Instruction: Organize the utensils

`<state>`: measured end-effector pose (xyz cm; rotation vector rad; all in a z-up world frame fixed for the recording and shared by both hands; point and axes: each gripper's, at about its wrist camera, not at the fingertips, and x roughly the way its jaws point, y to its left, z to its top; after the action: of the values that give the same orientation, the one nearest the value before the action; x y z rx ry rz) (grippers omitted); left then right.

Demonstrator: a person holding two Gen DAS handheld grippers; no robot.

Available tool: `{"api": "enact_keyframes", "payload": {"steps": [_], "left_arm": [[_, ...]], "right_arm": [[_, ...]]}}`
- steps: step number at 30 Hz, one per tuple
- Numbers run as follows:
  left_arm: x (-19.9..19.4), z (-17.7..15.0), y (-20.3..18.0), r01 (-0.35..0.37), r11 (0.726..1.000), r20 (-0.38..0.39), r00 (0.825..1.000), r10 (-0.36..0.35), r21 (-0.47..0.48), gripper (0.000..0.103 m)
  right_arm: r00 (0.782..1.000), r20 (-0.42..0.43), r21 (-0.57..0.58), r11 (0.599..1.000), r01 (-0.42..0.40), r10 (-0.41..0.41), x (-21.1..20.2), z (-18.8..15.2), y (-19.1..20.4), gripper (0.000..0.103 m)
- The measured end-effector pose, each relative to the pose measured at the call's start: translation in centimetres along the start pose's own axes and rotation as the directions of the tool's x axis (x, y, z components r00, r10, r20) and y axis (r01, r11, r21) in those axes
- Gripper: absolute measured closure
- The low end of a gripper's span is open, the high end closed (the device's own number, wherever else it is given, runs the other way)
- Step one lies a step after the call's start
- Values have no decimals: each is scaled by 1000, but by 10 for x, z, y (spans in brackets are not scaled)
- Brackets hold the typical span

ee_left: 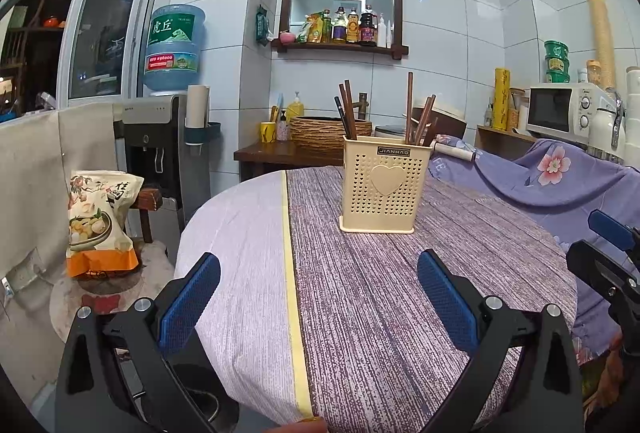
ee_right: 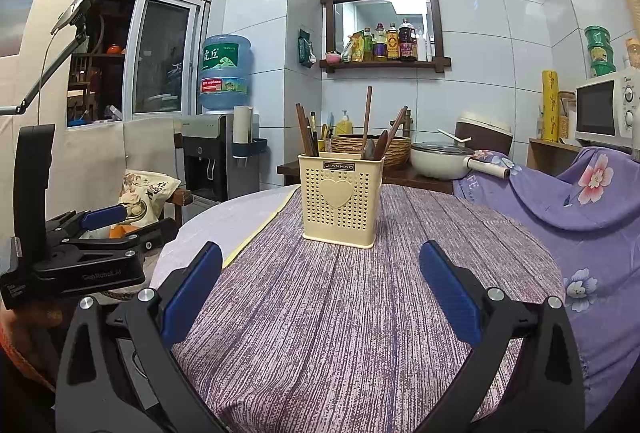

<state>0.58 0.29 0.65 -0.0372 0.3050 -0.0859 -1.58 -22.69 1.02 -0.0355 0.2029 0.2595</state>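
Observation:
A cream perforated utensil holder (ee_left: 385, 185) with a heart on its front stands upright on the round table's purple cloth (ee_left: 400, 293). Several brown chopsticks (ee_left: 409, 109) and utensils stand in it. It also shows in the right wrist view (ee_right: 339, 197), with chopsticks (ee_right: 367, 117) sticking up. My left gripper (ee_left: 318, 261) is open and empty, well short of the holder. My right gripper (ee_right: 320, 249) is open and empty, also short of it. The right gripper shows at the left view's right edge (ee_left: 610, 233); the left gripper shows at the right view's left (ee_right: 102, 219).
A yellow stripe (ee_left: 294, 313) splits the cloth into pale and purple halves. A snack bag (ee_left: 100, 221) sits on a stool at left. A water dispenser (ee_left: 160, 149), a wicker basket (ee_left: 328, 131), a white pot (ee_right: 440, 157), a microwave (ee_left: 568, 111) and a floral-covered chair (ee_right: 580, 201) ring the table.

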Motion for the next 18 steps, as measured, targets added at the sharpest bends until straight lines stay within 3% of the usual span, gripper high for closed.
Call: {"api": "enact_keyframes", "payload": {"steps": [18], "left_arm": [[4,-3,2,-1,1000,-25,1000,1,-5,6]], "right_arm": [[1000,-18,-6,1000,-14,14,4,-3,2,6]]}}
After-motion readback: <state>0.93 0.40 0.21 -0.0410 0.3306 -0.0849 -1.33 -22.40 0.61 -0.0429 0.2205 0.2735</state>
